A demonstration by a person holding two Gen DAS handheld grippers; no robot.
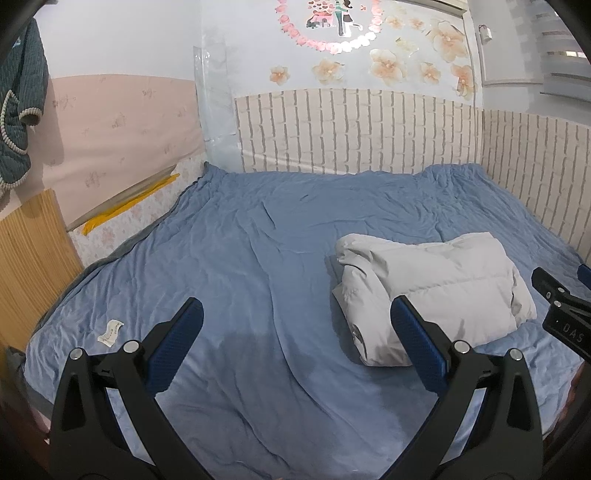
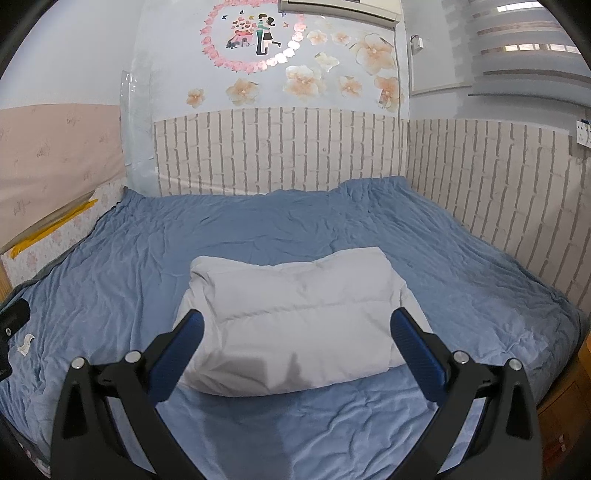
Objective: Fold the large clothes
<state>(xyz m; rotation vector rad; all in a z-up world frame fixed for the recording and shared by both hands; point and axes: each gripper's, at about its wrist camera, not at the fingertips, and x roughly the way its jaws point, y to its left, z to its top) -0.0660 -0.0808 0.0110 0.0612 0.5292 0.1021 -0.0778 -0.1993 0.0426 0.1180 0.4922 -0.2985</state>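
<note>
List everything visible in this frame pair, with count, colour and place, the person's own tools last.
Folded padded garment: one, white, on the bed, right of centre.
Bed sheet: one, blue, wrinkled, covers the bed.
Label: one, white, on the sheet near the left front.
Hanging jacket: one, dark green, on the left wall.
Flower stickers: several, peach, on the back wall.
Brick-pattern panels: beige, along the back and right walls.
Air conditioner: one, white, top of the back wall.
Left tool: one, black with blue pads, open, empty.
Right tool: same, open, empty.
</note>
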